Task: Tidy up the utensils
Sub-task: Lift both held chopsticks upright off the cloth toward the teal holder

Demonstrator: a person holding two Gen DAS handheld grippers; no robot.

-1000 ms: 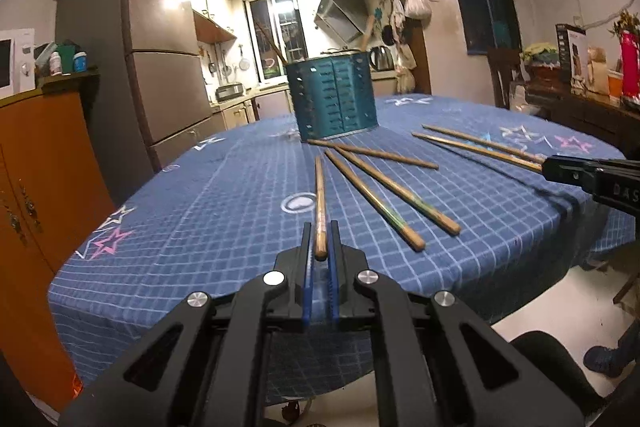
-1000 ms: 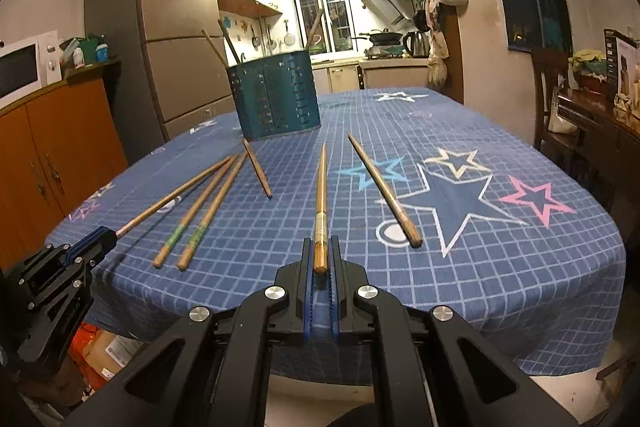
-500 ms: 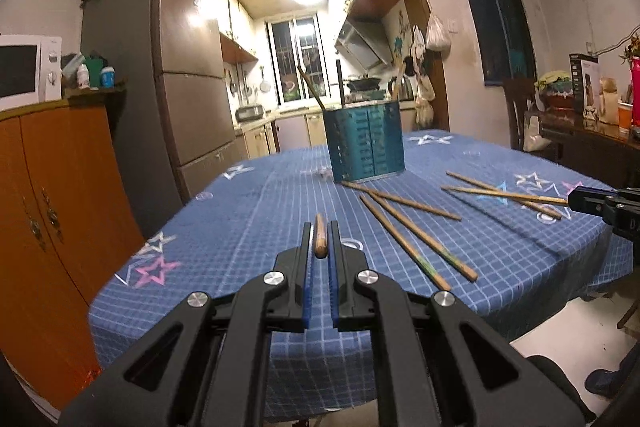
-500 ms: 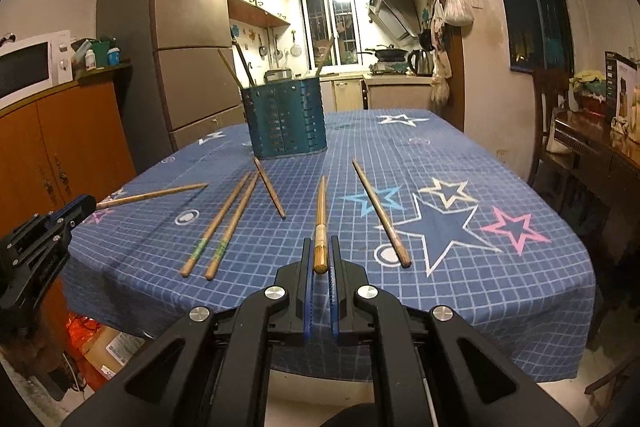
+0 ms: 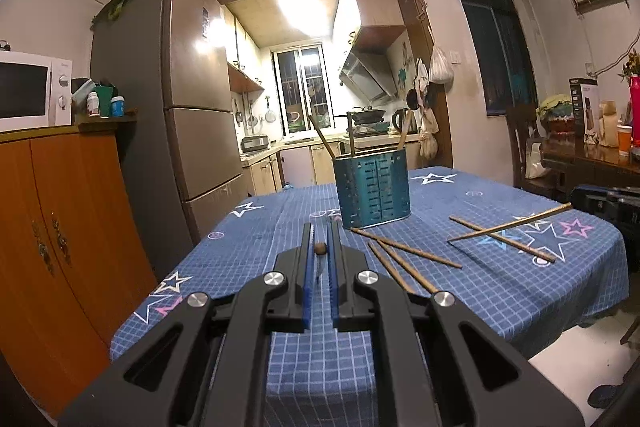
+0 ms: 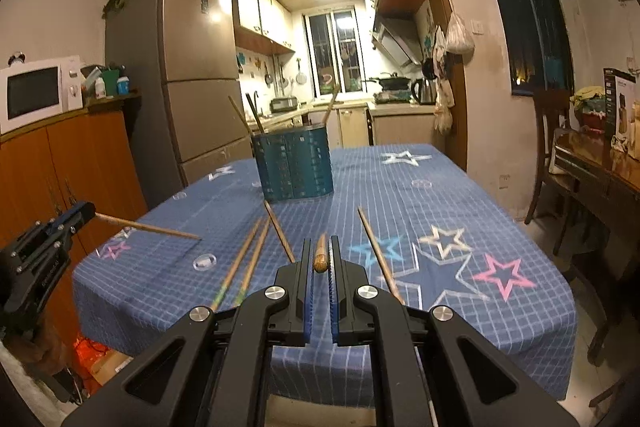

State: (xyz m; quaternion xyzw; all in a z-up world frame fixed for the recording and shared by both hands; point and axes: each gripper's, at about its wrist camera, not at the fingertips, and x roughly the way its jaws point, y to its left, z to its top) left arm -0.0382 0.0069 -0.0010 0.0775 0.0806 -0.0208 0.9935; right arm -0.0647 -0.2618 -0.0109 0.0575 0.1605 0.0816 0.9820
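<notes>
Both grippers have a chopstick each: left gripper (image 5: pixel 320 255) is pinching one (image 5: pixel 320 249) by its butt end, seen end-on so it points straight out toward the holder, and right gripper (image 6: pixel 320 259) is clamped on another (image 6: pixel 320 257) the same way. Makes sense, tips forward means they can drop into the teal utensil holder (image 5: pixel 373 191) mid-frame, which already has a few sticks in it. Four loose chopsticks (image 5: pixel 404 246) lie on the blue bench (image 5: pixel 280 227), lower right of the holder.

fridge (image 5: pixel 176 99), orange cabinet (image 5: pixel 60 211), lit kitchen bkgd
</notes>
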